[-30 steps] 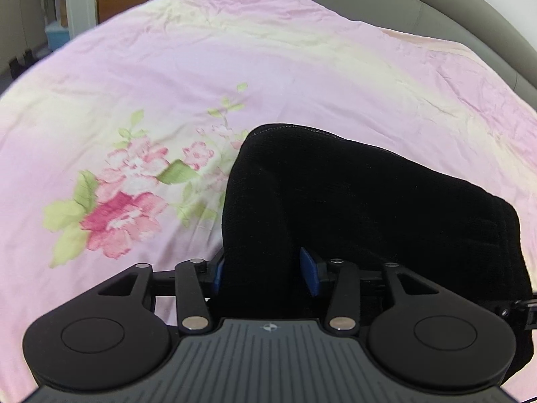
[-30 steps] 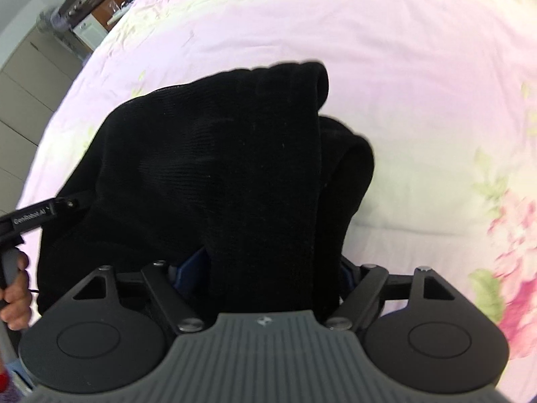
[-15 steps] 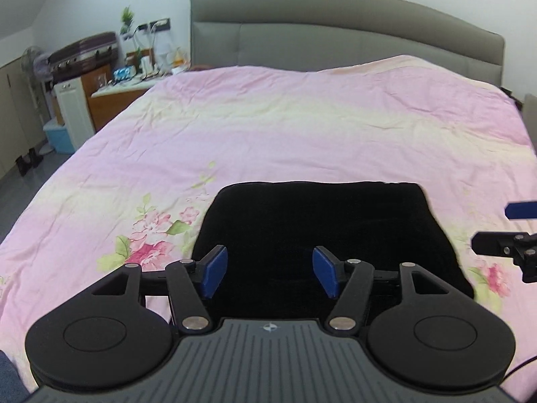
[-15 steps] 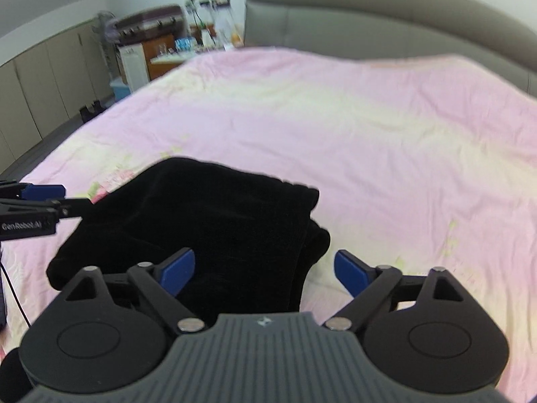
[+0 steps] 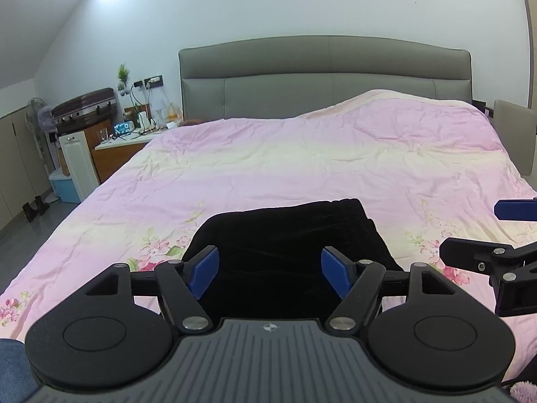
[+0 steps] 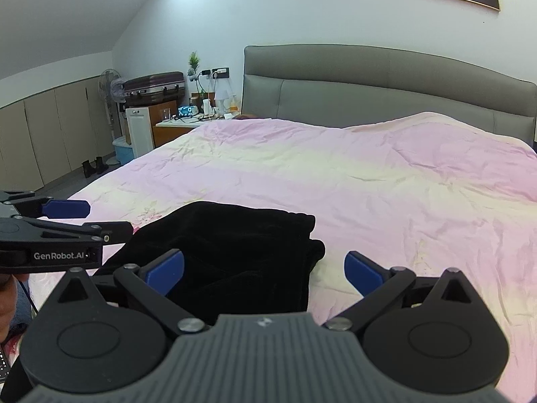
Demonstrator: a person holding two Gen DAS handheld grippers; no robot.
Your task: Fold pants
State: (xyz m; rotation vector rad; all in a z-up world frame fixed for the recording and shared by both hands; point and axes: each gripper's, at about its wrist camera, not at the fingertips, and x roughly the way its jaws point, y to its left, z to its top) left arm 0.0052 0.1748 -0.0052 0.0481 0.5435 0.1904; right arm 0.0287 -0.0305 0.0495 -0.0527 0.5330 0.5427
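Note:
The black pants (image 5: 285,245) lie folded into a compact rectangle on the pink floral bedspread (image 5: 302,168), near the bed's front edge. They also show in the right wrist view (image 6: 235,248). My left gripper (image 5: 270,270) is open and empty, raised above and behind the pants. My right gripper (image 6: 265,270) is open and empty, held to the right of the pants. The right gripper shows at the right edge of the left wrist view (image 5: 486,235). The left gripper shows at the left edge of the right wrist view (image 6: 63,225).
A grey padded headboard (image 5: 322,74) stands at the far end of the bed. A nightstand (image 5: 120,154) with small items, a white cabinet (image 5: 79,164), a suitcase (image 5: 85,109) and a fan (image 5: 37,114) stand at the far left.
Both grippers let go of the pants, opened wide and pulled back and up. The pants now lie flat and folded on the bed.

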